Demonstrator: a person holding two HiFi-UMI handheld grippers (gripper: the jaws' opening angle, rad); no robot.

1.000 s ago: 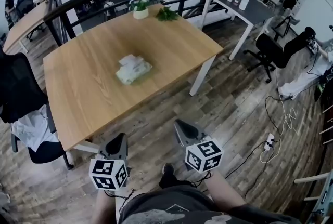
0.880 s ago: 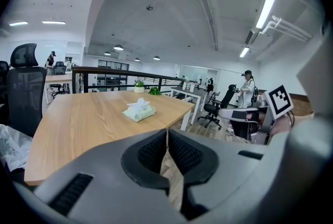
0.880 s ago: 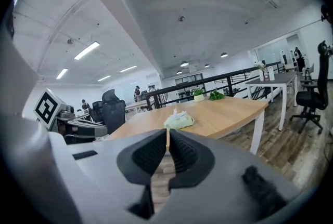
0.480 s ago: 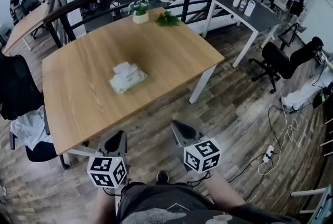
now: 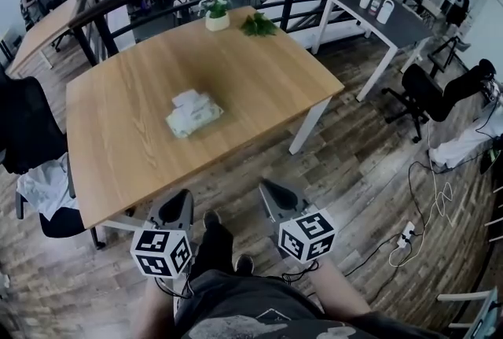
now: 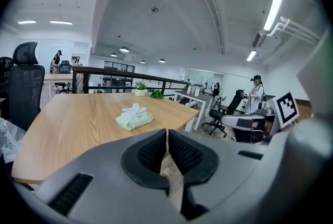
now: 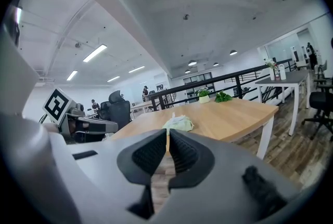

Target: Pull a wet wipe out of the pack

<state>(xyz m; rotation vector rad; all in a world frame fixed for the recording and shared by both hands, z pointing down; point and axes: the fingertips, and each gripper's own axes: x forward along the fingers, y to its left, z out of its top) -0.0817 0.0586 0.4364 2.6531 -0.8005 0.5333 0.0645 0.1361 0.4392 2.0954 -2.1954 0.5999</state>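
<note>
Since the pack (image 5: 195, 112) lies on the desk (image 5: 259, 70), upper left of centre, well off, L gripper (image 5: 178, 204) & R gripper (image 5: 271, 192) are held pressed together, empty, at frame bottom.

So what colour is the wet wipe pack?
The wet wipe pack is pale green, clearest in the left gripper view.

Open tabletop (image 5: 267, 82) around wipe pack (image 5: 194, 114); potted plant (image 5: 217, 15) at far edge
</note>
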